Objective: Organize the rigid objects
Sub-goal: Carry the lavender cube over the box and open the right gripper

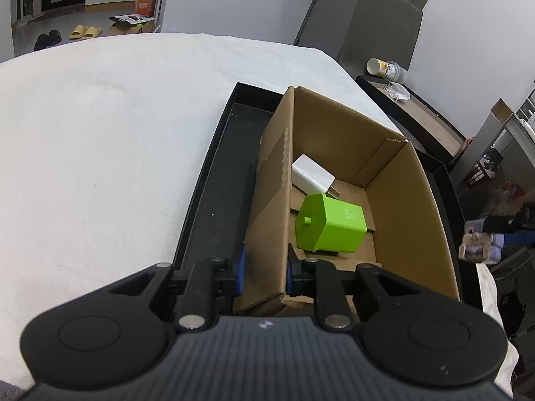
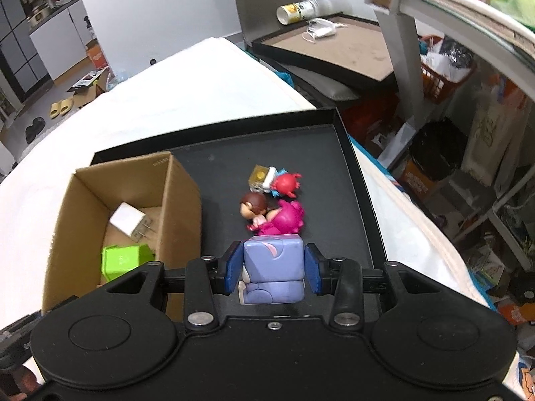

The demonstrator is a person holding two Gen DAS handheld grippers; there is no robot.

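Observation:
An open cardboard box stands in a black tray on the white table. In it lie a green block and a white charger plug. My left gripper is shut on the box's left wall near the front corner. My right gripper is shut on a purple block figure and holds it above the tray. Below it lie a pink figure with a brown head and a red and white toy. The box, green block and plug show at left.
White cloth covers the table. A dark side table with a tipped can stands beyond the tray. Shelves and clutter fill the right side. The right gripper with the purple figure shows at the left view's right edge.

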